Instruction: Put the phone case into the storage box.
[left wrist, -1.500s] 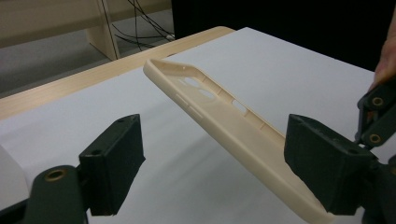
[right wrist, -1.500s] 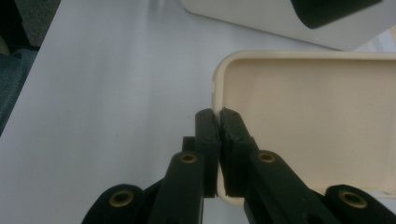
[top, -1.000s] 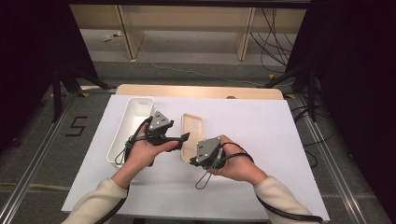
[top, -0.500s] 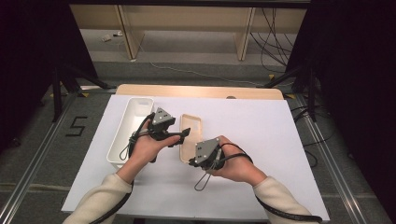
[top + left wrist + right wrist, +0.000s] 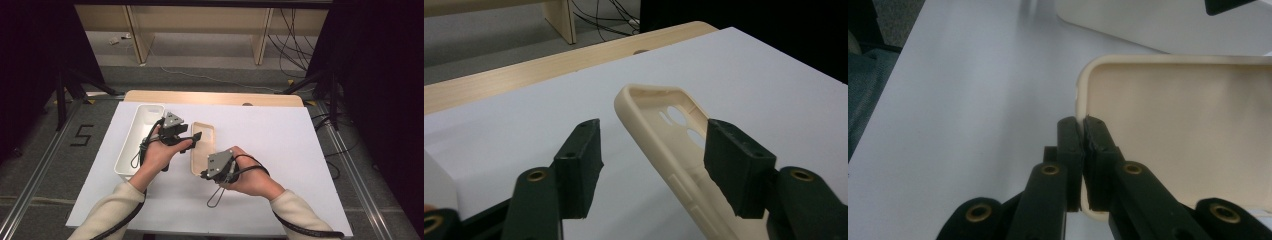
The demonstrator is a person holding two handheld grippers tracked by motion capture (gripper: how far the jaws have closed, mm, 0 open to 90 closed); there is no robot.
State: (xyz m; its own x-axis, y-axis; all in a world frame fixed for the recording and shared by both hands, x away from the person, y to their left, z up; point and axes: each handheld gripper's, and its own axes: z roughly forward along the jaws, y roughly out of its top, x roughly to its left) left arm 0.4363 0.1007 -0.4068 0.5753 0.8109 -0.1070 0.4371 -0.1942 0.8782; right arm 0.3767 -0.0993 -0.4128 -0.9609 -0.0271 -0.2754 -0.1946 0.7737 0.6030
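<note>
A beige phone case (image 5: pixel 202 145) lies hollow side up in the middle of the white sheet, with camera holes at its far end (image 5: pixel 676 115). My right gripper (image 5: pixel 203 174) is shut on the case's near end wall (image 5: pixel 1079 95), pinching the rim between its pads. My left gripper (image 5: pixel 196 139) reaches in from the left, and its jaws have just been closing. One long side wall of the case (image 5: pixel 649 130) runs between them, tilted. The left pad (image 5: pixel 580 160) stands apart from it, so the gripper (image 5: pixel 654 131) is open.
A long white tray (image 5: pixel 131 145) stands left of the case, under my left hand. The white sheet (image 5: pixel 280 145) covers a wooden table whose far edge (image 5: pixel 215 97) shows. Dark stands and cables sit on the floor beyond.
The left gripper's jaws have drawn closer together around the case's side wall. The right gripper and the case have kept still.
</note>
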